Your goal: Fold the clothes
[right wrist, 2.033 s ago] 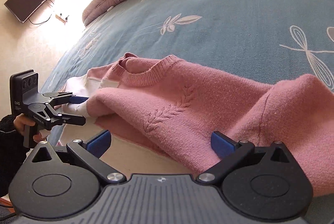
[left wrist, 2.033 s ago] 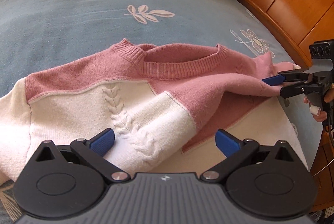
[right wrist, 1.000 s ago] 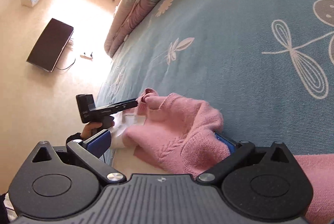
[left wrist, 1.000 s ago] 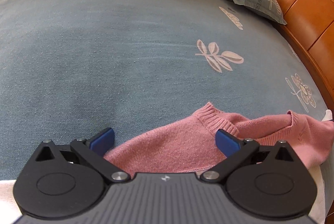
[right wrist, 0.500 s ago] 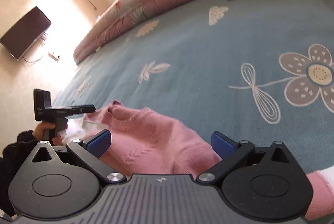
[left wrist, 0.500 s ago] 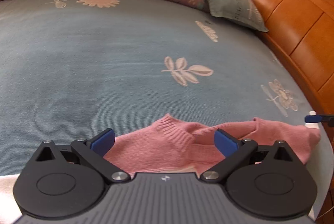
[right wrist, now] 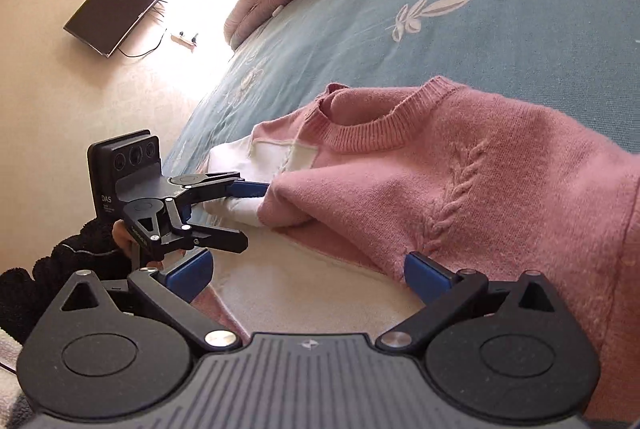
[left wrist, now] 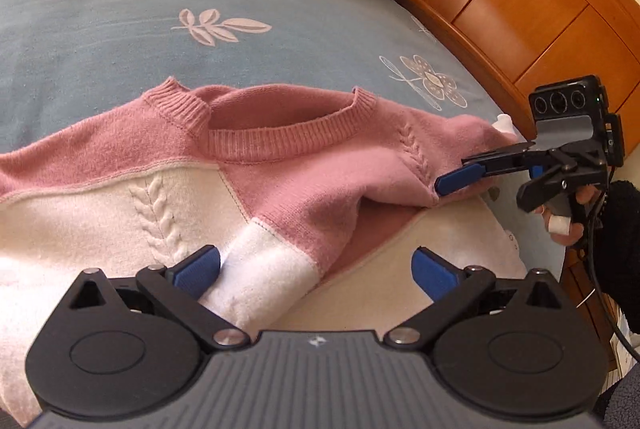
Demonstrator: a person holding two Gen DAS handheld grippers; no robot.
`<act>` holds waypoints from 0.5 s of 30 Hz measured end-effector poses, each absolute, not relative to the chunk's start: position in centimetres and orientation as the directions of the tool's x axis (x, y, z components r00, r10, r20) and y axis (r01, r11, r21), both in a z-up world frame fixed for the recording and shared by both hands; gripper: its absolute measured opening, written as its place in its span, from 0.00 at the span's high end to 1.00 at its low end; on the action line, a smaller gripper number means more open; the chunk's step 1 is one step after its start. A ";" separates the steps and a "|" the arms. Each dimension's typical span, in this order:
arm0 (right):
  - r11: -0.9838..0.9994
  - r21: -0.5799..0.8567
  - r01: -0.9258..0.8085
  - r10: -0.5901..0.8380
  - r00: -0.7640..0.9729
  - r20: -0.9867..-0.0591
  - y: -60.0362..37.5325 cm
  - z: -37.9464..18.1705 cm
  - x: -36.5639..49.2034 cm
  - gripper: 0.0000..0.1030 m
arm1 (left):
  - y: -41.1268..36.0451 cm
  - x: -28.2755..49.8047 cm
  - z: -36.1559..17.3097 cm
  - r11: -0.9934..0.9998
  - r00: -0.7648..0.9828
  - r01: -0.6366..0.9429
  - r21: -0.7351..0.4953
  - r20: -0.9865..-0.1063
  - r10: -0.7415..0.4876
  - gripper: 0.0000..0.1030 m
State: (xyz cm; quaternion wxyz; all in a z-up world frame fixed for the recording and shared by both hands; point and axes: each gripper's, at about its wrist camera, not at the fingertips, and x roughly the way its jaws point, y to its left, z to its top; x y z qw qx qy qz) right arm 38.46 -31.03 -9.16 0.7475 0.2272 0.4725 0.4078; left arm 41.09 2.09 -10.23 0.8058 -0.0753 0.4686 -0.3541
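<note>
A pink-and-white sweater (left wrist: pixel 256 189) lies on the bed (left wrist: pixel 120 29), one sleeve folded across its body. Both tongs, left (left wrist: pixel 316 269) and right (right wrist: pixel 306 273), gape wide, gripping nothing. Best next: pinch the fold's edge toward three o'clock and pull evenly, keeping seams aligned.

The sweater (left wrist: pixel 280 165) ran off the left edge, and the left gripper (left wrist: pixel 316 269) hid its bottom part.

sweater (left wrist: pixel 304 181) | pink-and-cream knit | seemingly part-folded | on bed
</note>
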 end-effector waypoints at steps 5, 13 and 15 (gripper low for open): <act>0.607 0.709 -0.358 0.790 0.364 -0.493 -35.2 -6.0 42.8 0.00 | 1.4 43.1 -8.7 0.707 0.349 0.494 -0.505 -0.630 -0.694 0.02; 0.680 0.727 -0.097 0.728 0.208 -0.653 -39.3 -11.7 48.9 0.00 | -0.1 43.4 -13.1 0.708 0.275 0.441 -0.552 -0.667 -0.692 0.01; 0.580 0.806 -0.121 0.814 0.139 -0.565 -38.6 -12.5 48.2 0.00 | 0.4 43.5 -13.3 0.698 0.274 0.423 -0.578 -0.652 -0.706 0.01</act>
